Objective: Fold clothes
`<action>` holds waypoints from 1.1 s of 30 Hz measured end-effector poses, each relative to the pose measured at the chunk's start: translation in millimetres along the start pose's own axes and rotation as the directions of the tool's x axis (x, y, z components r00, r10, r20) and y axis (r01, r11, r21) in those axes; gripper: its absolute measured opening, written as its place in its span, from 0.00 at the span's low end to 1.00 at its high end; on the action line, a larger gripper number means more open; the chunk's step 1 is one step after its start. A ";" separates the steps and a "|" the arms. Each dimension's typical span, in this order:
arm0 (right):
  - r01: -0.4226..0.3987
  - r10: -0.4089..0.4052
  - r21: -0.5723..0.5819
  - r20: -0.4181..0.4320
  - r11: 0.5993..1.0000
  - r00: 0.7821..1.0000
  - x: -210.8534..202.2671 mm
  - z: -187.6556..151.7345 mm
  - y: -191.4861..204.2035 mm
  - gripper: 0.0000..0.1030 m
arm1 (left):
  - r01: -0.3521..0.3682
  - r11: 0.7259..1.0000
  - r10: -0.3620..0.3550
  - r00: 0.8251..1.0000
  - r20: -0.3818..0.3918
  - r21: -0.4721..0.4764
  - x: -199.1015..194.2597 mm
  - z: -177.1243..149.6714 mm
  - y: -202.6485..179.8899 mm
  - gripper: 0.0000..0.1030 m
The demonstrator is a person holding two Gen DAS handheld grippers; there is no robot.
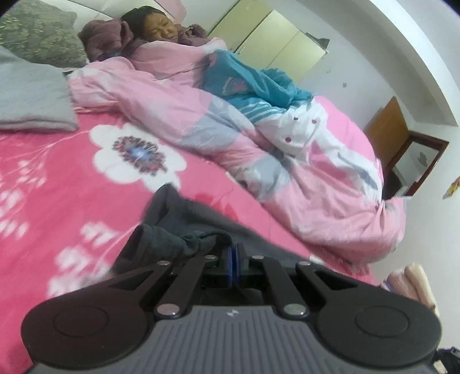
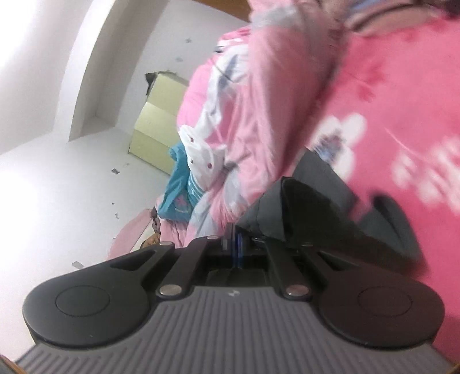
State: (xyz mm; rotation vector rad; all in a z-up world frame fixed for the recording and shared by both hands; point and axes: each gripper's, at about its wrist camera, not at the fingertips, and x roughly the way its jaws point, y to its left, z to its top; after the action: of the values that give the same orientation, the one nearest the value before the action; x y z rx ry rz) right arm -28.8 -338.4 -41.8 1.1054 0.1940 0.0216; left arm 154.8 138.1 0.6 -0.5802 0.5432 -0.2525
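Observation:
A dark grey garment (image 1: 184, 221) lies bunched on the pink flowered bedsheet (image 1: 57, 178). My left gripper (image 1: 233, 250) is shut on a gathered edge of this garment, its blue pads pressed together. In the right wrist view, which is rolled sideways and blurred, the same dark grey garment (image 2: 325, 198) hangs stretched in front of my right gripper (image 2: 234, 233), which is shut on its edge.
A person (image 1: 161, 26) lies under a pink quilt (image 1: 287, 161) on the far side of the bed, with a teal cloth (image 1: 253, 83) on top. A folded grey blanket (image 1: 31, 95) sits at the left. Yellow cabinets (image 1: 276, 40) and a wooden door (image 1: 388, 129) stand beyond.

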 end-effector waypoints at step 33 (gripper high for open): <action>0.182 -0.157 0.120 -0.194 0.976 0.968 278.9 97.5 -94.8 0.08 | -0.121 0.979 0.098 0.986 -0.137 -0.166 208.0 54.5 46.6 0.21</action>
State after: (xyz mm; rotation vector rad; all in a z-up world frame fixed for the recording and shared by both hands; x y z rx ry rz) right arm 254.0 -435.8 -124.3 1.2205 0.4617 -0.0439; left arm 361.2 122.9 -74.1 -0.7045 0.7247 -0.1386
